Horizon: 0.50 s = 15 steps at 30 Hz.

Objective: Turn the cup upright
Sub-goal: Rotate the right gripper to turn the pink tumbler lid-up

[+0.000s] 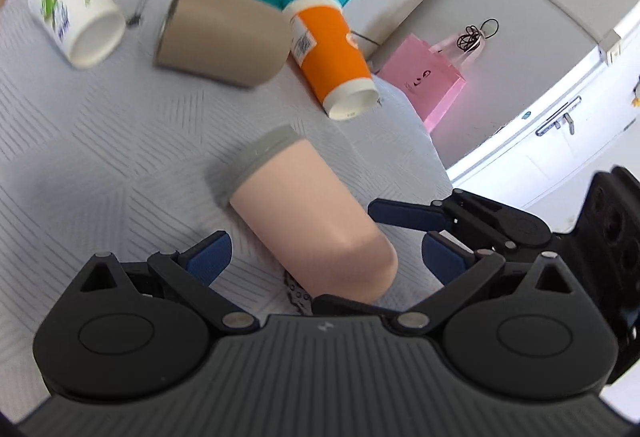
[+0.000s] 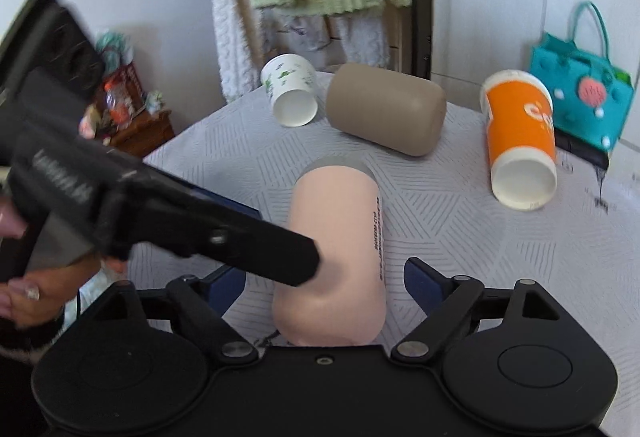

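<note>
Right wrist: 3 toppled cups, white [image 2: 291, 95], tan [image 2: 385, 108], orange [image 2: 520, 137], behind pink cup [image 2: 334, 257].

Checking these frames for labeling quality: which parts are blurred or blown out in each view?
Left wrist view: the white paper cup and brown cup are motion-smeared, the pink cup softly so; the window area at right is overexposed. Right wrist view: cups are fairly sharp, but the left tongs crossing the frame are blurred.

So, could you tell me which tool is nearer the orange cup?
Right, it seems. The right tool sits on the pink cup's side facing the orange cup; the left tool reaches in from the opposite side.
</note>
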{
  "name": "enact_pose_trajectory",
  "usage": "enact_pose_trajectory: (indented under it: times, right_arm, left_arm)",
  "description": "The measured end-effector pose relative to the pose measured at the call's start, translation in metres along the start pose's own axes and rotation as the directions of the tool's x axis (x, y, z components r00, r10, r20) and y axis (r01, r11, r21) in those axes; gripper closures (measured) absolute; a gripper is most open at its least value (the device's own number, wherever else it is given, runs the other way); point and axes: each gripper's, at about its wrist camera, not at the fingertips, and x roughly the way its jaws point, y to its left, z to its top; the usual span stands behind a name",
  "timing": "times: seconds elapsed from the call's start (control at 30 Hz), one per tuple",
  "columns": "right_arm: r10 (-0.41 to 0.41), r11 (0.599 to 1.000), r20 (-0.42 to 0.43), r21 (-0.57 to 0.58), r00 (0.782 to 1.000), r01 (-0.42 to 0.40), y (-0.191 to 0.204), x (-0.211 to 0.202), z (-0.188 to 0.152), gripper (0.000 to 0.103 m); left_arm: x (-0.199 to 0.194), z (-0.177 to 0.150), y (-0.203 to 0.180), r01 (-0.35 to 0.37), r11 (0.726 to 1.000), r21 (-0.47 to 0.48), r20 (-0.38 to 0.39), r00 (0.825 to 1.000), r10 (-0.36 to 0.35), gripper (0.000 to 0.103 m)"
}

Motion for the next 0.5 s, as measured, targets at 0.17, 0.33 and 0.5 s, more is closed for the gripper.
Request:
enact_pose_trajectory:
  times: [0.17, 0.33, 0.5]
  right_arm:
    - [0.028, 1.000, -0.021, -0.010, 0.999, -0.028, -0.005, 0.004, 0.006, 0.013]
    - [0.067, 0.998, -0.047, 0.008, 0.997, -0.067, -0.016, 0.014, 0.016, 0.013]
    - [0.042, 0.999, -0.080, -0.017, 0.996, -0.044, -0.016, 0.022, 0.016, 0.014]
  left_arm:
    - [0.013, 0.003, 0.001, 0.040, 0.998, -0.038, -0.010, 0.999, -0.041, 0.003]
    - [0.023, 0.007, 0.005, 0.025, 0.998, -0.054, 0.001, 1.000, -0.025, 0.009]
    - [0.029, 0.006, 0.005, 0.023, 0.999, -0.042, -0.017, 1.000, -0.023, 0.021]
